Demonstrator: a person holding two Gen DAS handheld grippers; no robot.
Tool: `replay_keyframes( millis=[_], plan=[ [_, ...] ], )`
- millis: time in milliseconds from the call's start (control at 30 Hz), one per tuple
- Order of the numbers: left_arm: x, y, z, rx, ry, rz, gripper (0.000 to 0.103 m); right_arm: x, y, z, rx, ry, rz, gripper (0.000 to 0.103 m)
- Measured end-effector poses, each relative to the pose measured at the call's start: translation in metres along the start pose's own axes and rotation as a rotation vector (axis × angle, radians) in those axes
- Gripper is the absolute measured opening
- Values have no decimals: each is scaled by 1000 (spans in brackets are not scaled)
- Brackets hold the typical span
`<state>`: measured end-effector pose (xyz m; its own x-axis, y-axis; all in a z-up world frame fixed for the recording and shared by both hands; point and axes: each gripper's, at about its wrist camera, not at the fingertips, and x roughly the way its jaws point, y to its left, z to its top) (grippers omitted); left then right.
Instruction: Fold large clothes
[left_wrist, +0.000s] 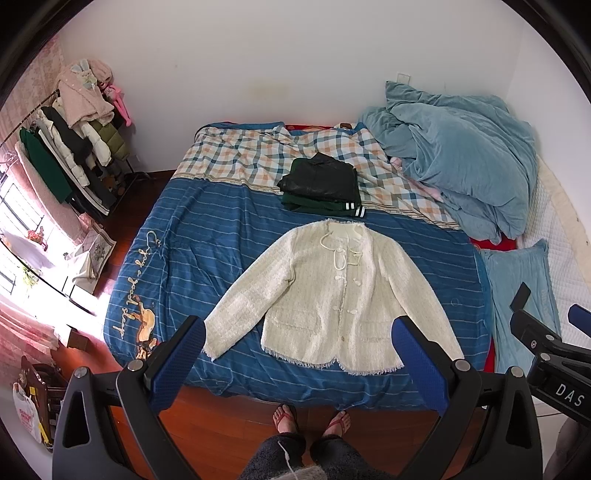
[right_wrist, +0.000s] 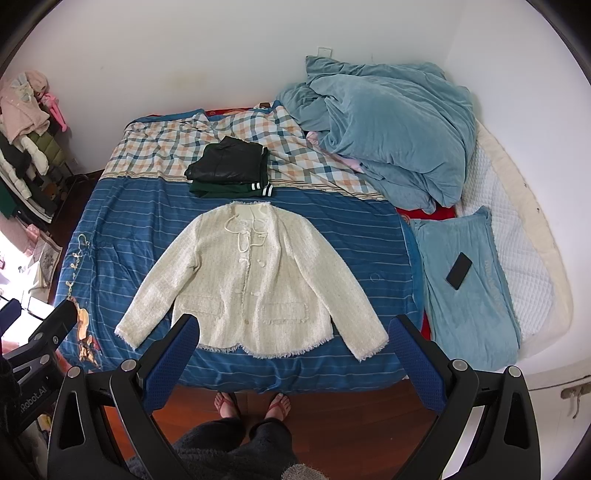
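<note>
Cream jacket (left_wrist: 328, 295) lies flat, front up, on bed (left_wrist: 207, 229); folded dark clothes (left_wrist: 321, 184) beyond its collar. Left claw (left_wrist: 299, 363) and right claw (right_wrist: 295, 360) both wide, empty, above bed's near edge.

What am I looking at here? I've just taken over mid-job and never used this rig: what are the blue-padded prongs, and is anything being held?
No robot arm here: a person standing at the foot of the bed carries a hand-held gripper in each hand, with a fisheye camera on each one. One picture looks along the left hand-held gripper, the other along the right hand-held gripper. The blue prongs are their fingers; both are open and hold nothing. On the blue striped bedspread a cream tweed jacket lies flat, sleeves spread, unfolded. Beyond it sits a stack of dark folded clothes, with a crumpled light blue duvet to the right and a black phone on a pillow.
</note>
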<state>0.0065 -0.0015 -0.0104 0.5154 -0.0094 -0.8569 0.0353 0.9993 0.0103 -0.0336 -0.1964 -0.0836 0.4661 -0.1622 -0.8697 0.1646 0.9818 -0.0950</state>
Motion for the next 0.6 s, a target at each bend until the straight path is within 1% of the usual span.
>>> replay_keyframes(
  millis=[167, 300, 400, 600],
  plan=[
    [0, 1, 6, -5, 0, 1, 103, 0, -1, 0, 2, 0, 2, 103],
    [0, 1, 6, -3, -2, 2, 103, -1, 0, 1, 2, -1, 2, 103],
    [0, 1, 6, -3, -3, 1, 103, -1, 8, 4, -3, -2, 0, 103],
    [0, 1, 8, -5, 0, 0, 103, -1, 8, 4, -1, -1, 3, 103]
  ],
)
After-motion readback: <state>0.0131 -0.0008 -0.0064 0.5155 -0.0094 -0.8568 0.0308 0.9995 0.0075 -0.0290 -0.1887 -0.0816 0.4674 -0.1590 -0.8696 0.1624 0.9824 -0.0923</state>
